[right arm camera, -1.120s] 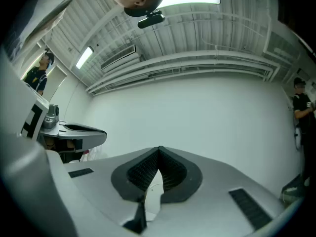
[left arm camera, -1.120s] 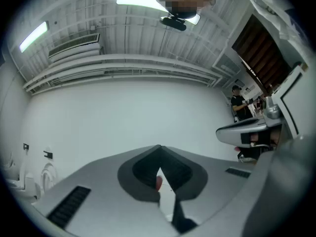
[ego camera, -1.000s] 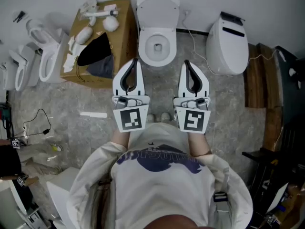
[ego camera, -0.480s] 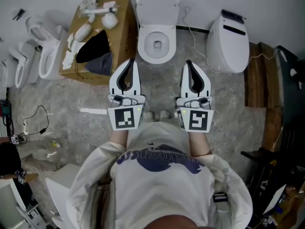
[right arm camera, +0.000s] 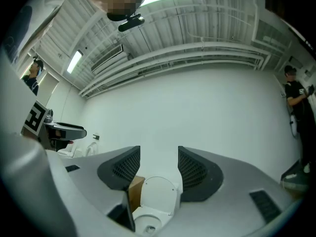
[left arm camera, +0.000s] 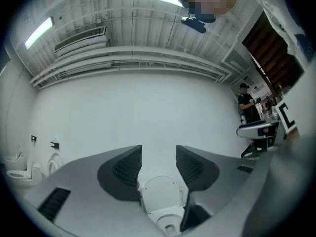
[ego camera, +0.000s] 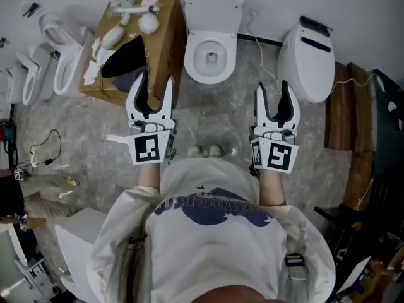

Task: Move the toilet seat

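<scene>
The toilet seat [ego camera: 213, 9] stands raised against the white wall at the back of a white toilet [ego camera: 210, 65], straight ahead of the person and well apart from both grippers. Through the left gripper view the seat [left arm camera: 160, 191] shows upright beyond the gap in the jaws; the right gripper view frames it [right arm camera: 157, 194] the same way.

The left gripper [ego camera: 153, 84] [left arm camera: 159, 154] is held out level over the grey stone floor [ego camera: 214, 115], its jaws just opened and now spread, with nothing between the pads. The right gripper [ego camera: 273, 93] [right arm camera: 159, 154] hangs beside it to the right, its jaws likewise just opened and parted, and also empty.

A brown cardboard box [ego camera: 161, 43] [right arm camera: 134, 189] holding white fittings and a dark cloth sits just left of the toilet. A second white toilet unit [ego camera: 307, 52] stands to the right, and more white toilets [ego camera: 63, 74] line the far left.
</scene>
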`<state>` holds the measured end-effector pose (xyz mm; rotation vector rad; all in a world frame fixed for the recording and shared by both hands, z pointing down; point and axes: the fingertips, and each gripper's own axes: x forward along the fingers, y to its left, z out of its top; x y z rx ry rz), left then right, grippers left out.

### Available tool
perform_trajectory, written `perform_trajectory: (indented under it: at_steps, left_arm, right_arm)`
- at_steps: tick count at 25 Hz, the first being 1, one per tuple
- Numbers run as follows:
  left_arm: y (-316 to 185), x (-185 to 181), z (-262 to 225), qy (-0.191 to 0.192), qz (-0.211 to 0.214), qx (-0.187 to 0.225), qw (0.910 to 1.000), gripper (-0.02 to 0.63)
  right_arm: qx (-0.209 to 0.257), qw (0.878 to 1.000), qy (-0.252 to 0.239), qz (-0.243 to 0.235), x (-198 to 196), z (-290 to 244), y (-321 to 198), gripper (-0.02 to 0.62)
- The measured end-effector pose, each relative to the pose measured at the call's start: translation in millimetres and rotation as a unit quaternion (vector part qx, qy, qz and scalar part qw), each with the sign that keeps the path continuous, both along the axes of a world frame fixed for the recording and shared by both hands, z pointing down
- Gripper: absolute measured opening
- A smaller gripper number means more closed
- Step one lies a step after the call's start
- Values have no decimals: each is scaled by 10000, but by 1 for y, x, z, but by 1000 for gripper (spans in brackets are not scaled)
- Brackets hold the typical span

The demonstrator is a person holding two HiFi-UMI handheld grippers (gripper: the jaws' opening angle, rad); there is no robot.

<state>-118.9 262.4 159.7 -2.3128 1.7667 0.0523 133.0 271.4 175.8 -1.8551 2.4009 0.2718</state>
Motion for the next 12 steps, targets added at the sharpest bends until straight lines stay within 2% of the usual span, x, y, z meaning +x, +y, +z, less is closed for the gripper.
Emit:
perform_trajectory:
  at_steps: [4,12]
  left_arm:
    - [-5,2,5,-73,-143,-134,9998,235]
    - [-10,-3,13,-125,-451,-230,9986,239]
  right_arm:
    - [-59,10000,-27,19,22,6,-9,268]
    - [-139,9997,-106,-161,33,15,-26,273]
